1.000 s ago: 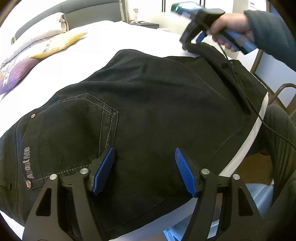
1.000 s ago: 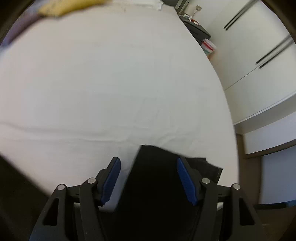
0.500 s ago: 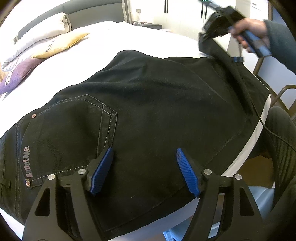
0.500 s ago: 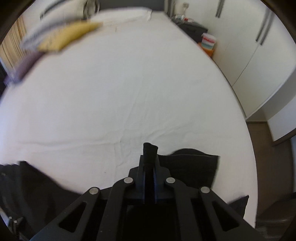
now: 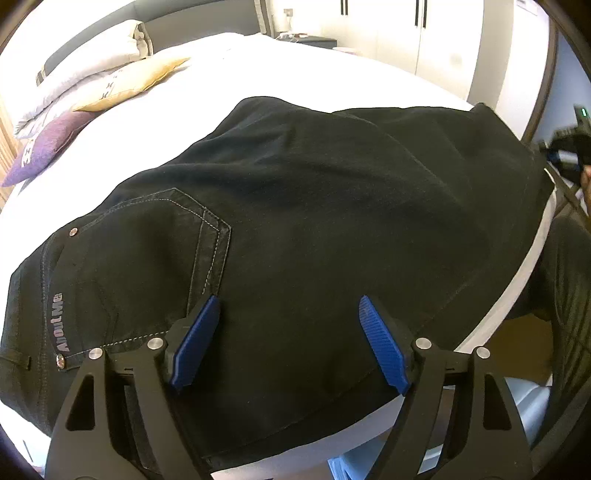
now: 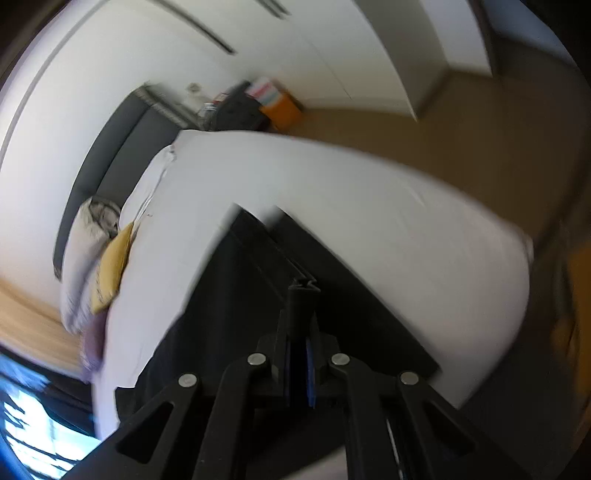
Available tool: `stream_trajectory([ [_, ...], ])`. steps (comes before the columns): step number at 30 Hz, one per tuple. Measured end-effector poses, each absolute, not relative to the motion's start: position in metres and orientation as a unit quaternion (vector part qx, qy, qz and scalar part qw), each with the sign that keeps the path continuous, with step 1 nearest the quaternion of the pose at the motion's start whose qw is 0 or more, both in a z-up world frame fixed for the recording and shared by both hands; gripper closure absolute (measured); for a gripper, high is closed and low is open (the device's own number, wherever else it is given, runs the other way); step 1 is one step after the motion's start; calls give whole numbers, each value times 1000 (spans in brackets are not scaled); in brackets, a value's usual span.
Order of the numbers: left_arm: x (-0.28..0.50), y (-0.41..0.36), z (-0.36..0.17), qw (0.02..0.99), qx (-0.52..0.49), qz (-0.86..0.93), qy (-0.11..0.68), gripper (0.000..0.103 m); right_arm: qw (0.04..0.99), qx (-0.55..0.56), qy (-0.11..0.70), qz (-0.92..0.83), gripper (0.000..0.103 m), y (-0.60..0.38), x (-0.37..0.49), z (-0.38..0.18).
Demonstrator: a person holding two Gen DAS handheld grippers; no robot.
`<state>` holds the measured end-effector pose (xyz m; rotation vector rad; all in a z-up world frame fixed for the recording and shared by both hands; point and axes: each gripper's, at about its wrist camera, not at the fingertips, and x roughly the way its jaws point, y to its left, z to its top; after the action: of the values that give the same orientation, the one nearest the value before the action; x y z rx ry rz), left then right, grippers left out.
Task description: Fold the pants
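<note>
Black pants (image 5: 314,229) lie on a white bed (image 5: 332,70) near pillows (image 5: 92,85) and wardrobes (image 5: 424,33); pocket reads "AboutMe". Left gripper (image 5: 288,339) gapes empty above them; right gripper (image 6: 299,354) pinches their hem.

The pants (image 5: 314,221) lie spread on the bed (image 5: 332,70), filling the centre and lower left of the left wrist frame, their back pocket (image 5: 140,258) at lower left. Pillows (image 5: 92,92) are stacked at upper left against the headboard (image 5: 203,18). A nightstand (image 5: 310,38) sits at top centre, wardrobe doors (image 5: 406,33) to its right.
</note>
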<state>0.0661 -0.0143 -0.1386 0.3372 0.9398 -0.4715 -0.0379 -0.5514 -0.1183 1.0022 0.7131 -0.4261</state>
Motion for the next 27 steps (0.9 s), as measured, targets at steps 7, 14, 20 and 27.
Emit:
stream_trajectory([
  [7,69,-24,-136,853,150,-196,461,24,805,474,306,-184,97,-547,-46,-118],
  [14,71,-38,-135,858,142,-174,462,18,808,485,278,-187,97,-566,-72,-112],
  [20,65,-39,-138,864,140,-167,454,14,793,493,302,-192,98,-564,-81,-133],
  [27,66,-40,-135,865,140,-164,454,14,800,483,302,-189,98,-560,-87,-124],
])
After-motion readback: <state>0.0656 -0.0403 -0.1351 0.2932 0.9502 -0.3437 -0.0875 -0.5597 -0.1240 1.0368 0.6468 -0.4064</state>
